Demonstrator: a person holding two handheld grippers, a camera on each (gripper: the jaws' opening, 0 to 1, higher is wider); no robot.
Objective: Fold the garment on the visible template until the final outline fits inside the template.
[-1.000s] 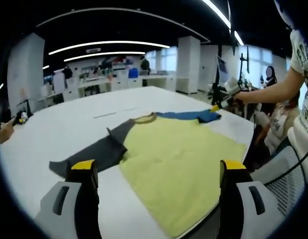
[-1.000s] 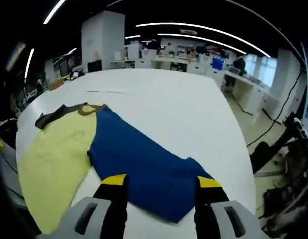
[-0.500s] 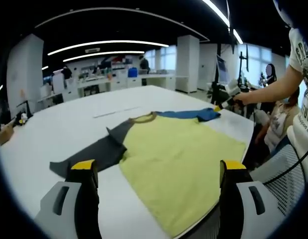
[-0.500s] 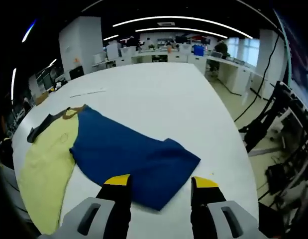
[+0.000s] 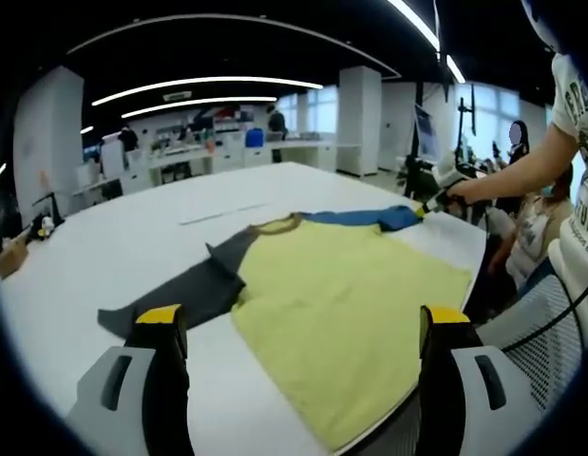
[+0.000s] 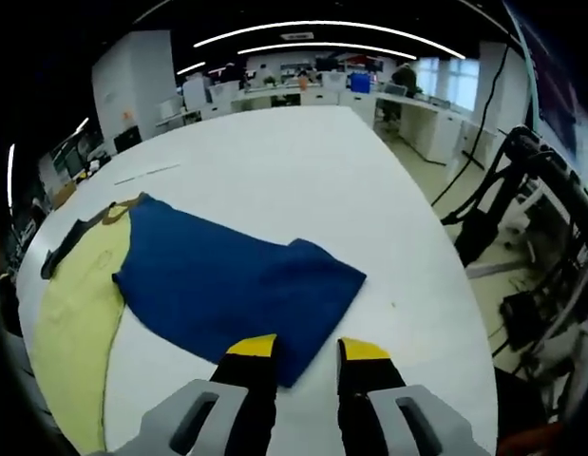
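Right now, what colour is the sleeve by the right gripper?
Dark blue sleeve, clearest in the right gripper view.

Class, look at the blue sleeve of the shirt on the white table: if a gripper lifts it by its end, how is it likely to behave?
The blue sleeve lies flat with a soft fold near its end, so it is probably floppy and would drape from the right gripper. It looks thin, so likely light. It joins the yellow body, so a strong pull may drag that along the table.
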